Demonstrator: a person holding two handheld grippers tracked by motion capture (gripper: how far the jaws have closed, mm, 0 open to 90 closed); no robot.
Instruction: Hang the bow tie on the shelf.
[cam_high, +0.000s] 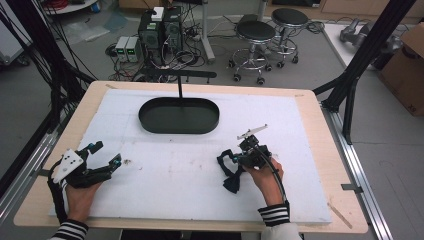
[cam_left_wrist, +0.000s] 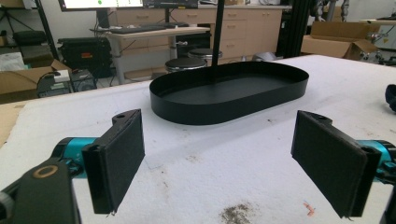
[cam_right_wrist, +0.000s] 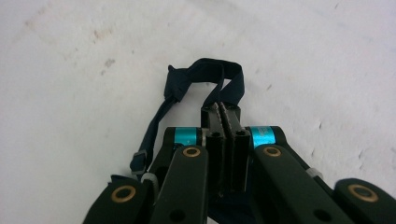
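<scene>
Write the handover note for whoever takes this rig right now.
Right gripper: jaws shut on the dark strap, low over the white foam board, right of centre. The rest of the strap trails on the board beside it.
Left gripper: jaws wide open with nothing between them, at the board's near left, pointing toward the black oval tray.
Tray: at the far middle of the board, nothing inside.
Done: strap gripped.
Left: probably carry the strap to the tray and release it there.
</scene>
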